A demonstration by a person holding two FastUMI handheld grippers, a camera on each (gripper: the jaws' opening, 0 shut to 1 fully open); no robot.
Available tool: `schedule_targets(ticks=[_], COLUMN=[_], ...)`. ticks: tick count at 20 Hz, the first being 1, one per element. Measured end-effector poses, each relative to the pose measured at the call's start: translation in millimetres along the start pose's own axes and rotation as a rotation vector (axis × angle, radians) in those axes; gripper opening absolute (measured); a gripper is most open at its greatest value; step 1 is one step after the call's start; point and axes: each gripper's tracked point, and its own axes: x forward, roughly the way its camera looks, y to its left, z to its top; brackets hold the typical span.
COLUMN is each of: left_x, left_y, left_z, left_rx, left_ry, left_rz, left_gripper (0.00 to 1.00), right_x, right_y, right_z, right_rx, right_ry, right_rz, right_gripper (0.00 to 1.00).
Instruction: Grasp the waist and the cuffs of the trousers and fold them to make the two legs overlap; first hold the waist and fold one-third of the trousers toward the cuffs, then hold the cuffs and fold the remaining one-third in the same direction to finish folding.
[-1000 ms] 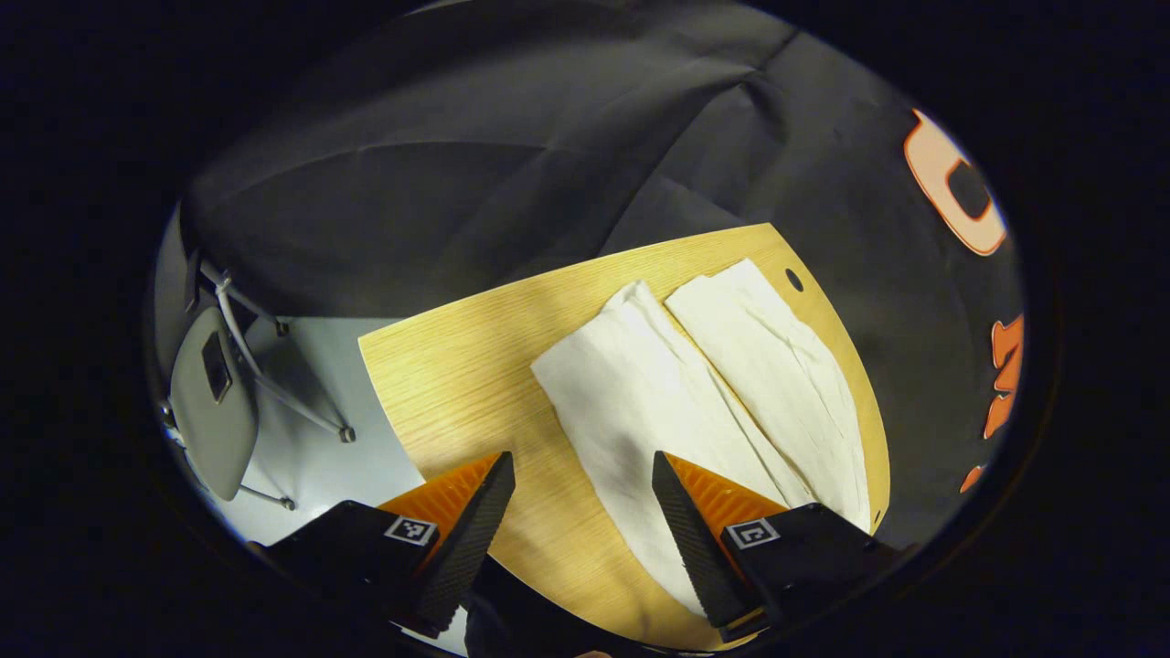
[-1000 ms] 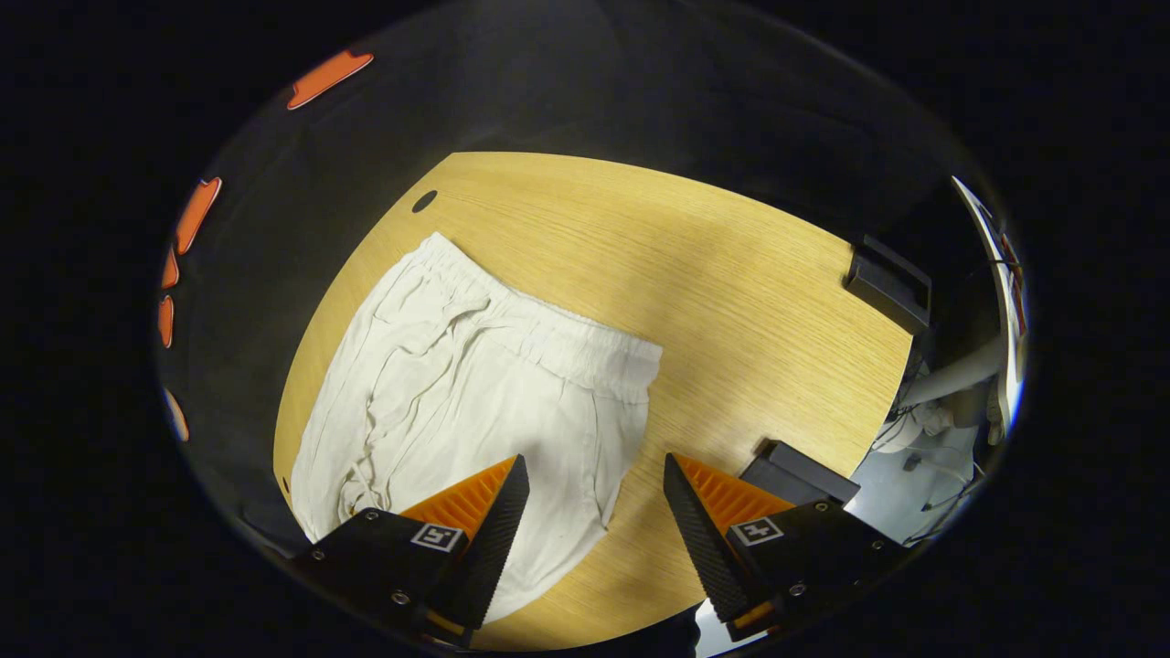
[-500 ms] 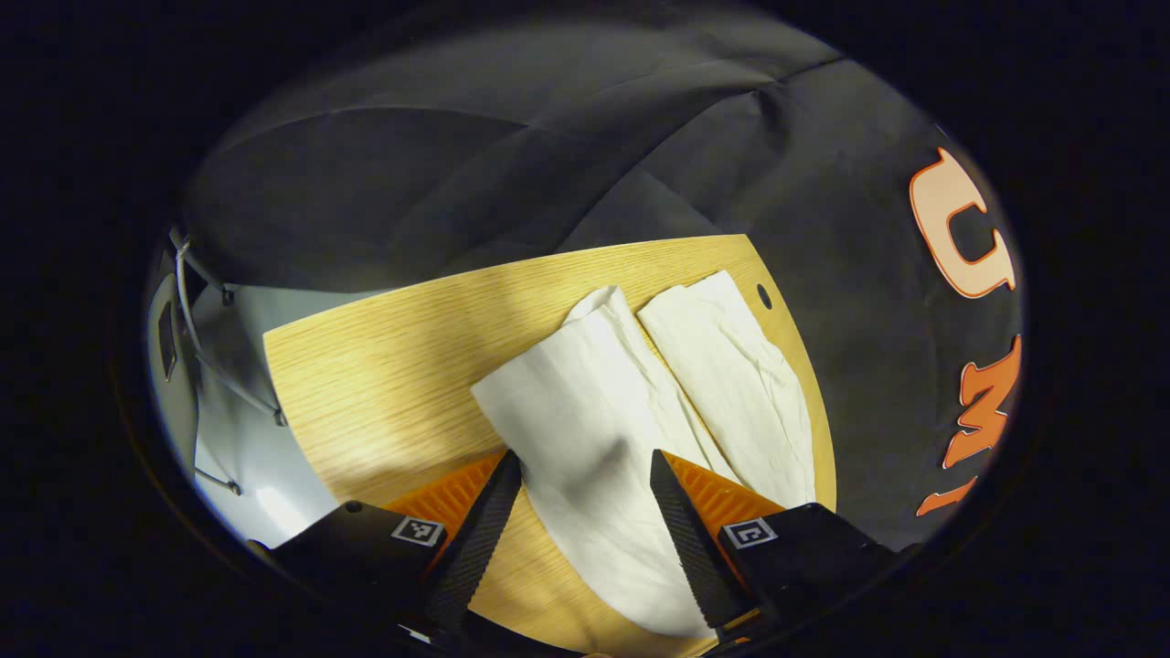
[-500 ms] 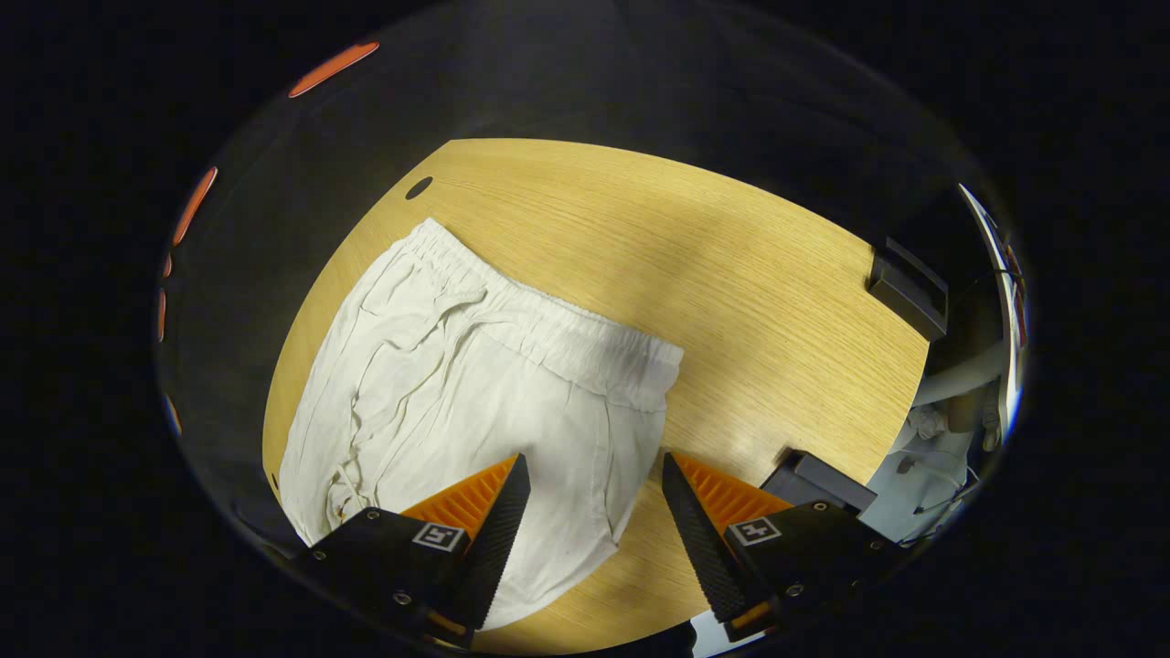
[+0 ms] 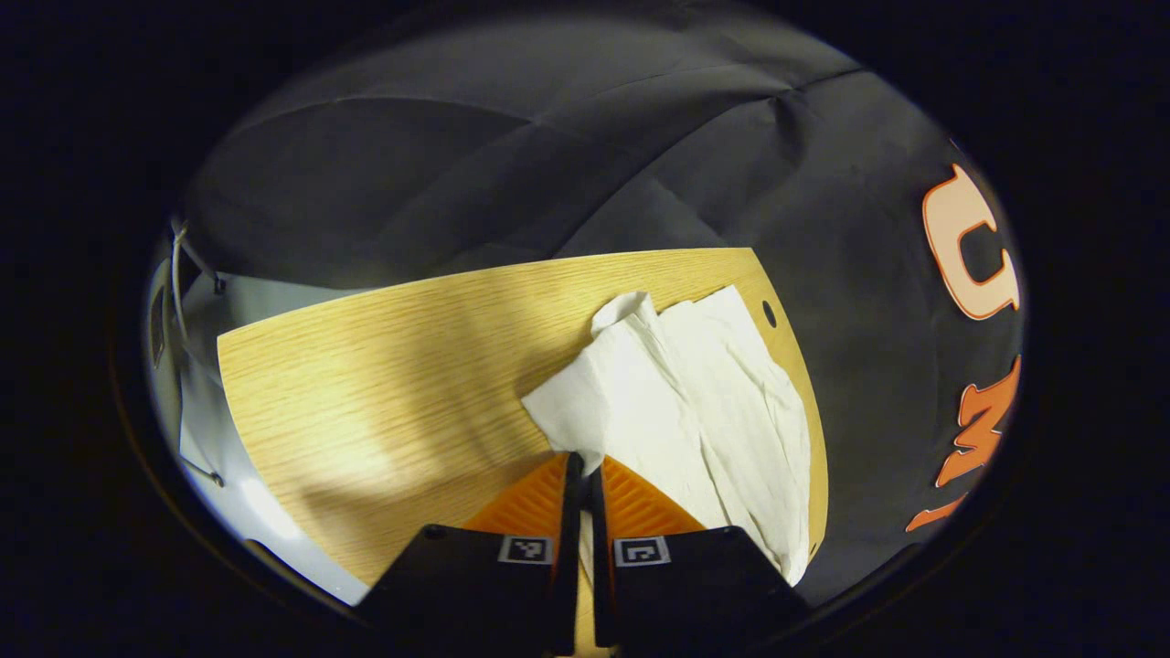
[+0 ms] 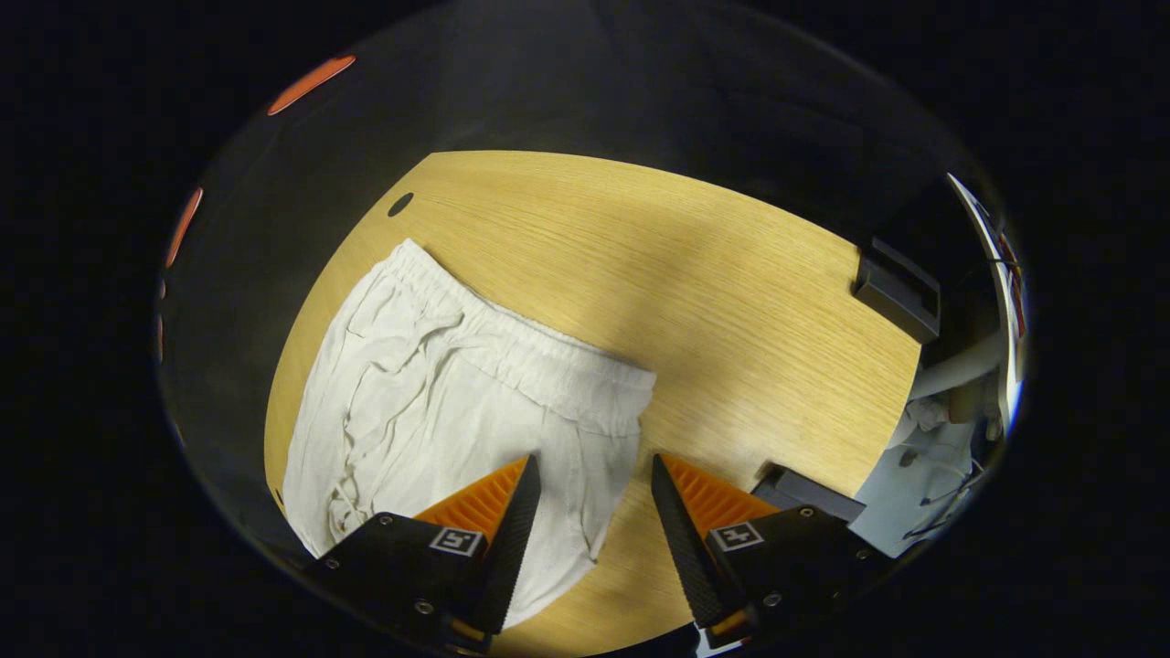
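In the left gripper view, nearest the camera, the left gripper [image 5: 582, 466] had its fingers drawn together on the edge of the near trouser leg, with a sliver of white cloth showing between them. The pinch sat close to the cuff, probably so that this leg could be lifted and carried over onto the other. Just beyond the tips the cloth was pulled up into a peak, its cuff corner [image 5: 620, 309] curled and leaning against the far leg [image 5: 740, 384], so the two legs touched rather than lying apart. The trousers [image 5: 676, 411] lay toward the back corner of the wooden table [image 5: 384, 384], near a small hole in the tabletop [image 5: 769, 313].

In the right gripper view, the right gripper [image 6: 592, 475] hung wide open over the hip area, one finger above the cloth and the other above bare wood — straddling the near side edge below the waistband [image 6: 539, 352], holding nothing. That looked like a set-up to take the waist end, to match the cuff grip for the lengthwise fold. Farther off, dark boxes [image 6: 900, 288] sat at the table's edge.

Half a second before, the left fingers stood wide apart over a flat leg with a clear gap between the legs; now they had closed and the leg had bunched toward its neighbour. The right gripper had narrowed only slightly and shifted little.
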Motion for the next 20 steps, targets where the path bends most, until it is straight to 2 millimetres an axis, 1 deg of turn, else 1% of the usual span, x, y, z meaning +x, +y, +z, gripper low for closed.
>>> schedule_targets(ticks=[1, 2, 3, 4, 6, 8, 11, 12, 14, 15, 16, 18, 19, 20], left_x=[0.6, 2.8, -0.5, 1.7, 0.0, -6.8, -16.8, -19.0, -24.3, -28.1, -30.8, -39.3, -42.1, -40.8], left_y=[-1.2, -2.3, -6.7, -8.9, -14.6, -18.8, -32.6, -39.1, -53.7, -60.8, -65.0, -75.7, -83.7, -92.7], left_z=[0.1, -2.2, -6.9, -6.1, -2.5, 1.2, 9.2, 12.1, 16.7, 17.5, 18.5, 20.3, 22.4, 25.4], left_rx=[0.016, 0.032, 0.045, 0.061, 0.07, 0.08, 0.094, 0.101, 0.115, 0.125, 0.138, 0.155, 0.163, 0.173], left_ry=[0.004, 0.012, 0.025, 0.028, 0.02, 0.008, 0.0, -0.006, -0.008, -0.008, -0.009, -0.002, 0.003, 0.003], left_rz=[0.0, 0.001, -0.007, -0.015, -0.034, -0.047, -0.095, -0.115, -0.164, -0.182, -0.195, -0.232, -0.254, -0.272], left_gripper=[0.09, 0.08, 0.07, 0.06, 0.06, 0.06, 0.06, 0.07, 0.04, 0.05, 0.04, 0.06, 0.05, 0.06], right_x=[2.8, 4.8, 5.9, 7.5, 9.0, 7.5, -0.9, -5.4, -15.6, -21.1, -25.0, -34.1, -37.7, -40.5], right_y=[2.4, 2.2, 0.7, 0.1, 3.2, 1.4, 4.3, 8.8, 24.7, 30.8, 36.7, 52.5, 57.0, 62.1], right_z=[-1.8, -2.2, -0.7, -0.5, -2.0, -1.7, 5.2, 7.5, 15.7, 17.9, 21.5, 27.5, 29.7, 33.9], right_rx=[-0.003, -0.015, -0.016, 0.002, 0.084, 0.143, 0.156, 0.157, 0.146, 0.137, 0.136, 0.155, 0.167, 0.178], right_ry=[0.002, -0.003, -0.013, -0.014, -0.004, 0.012, -0.02, -0.029, -0.062, -0.074, -0.085, -0.105, -0.109, -0.12], right_rz=[0.001, -0.007, -0.017, -0.017, 0.03, 0.075, 0.122, 0.139, 0.198, 0.214, 0.223, 0.25, 0.259, 0.262], right_gripper=[0.72, 0.57, 0.51, 0.34, 0.1, 0.03, 0.01, 0.01, 0.01, 0.01, 0.01, 0.0, 0.0, 0.0])
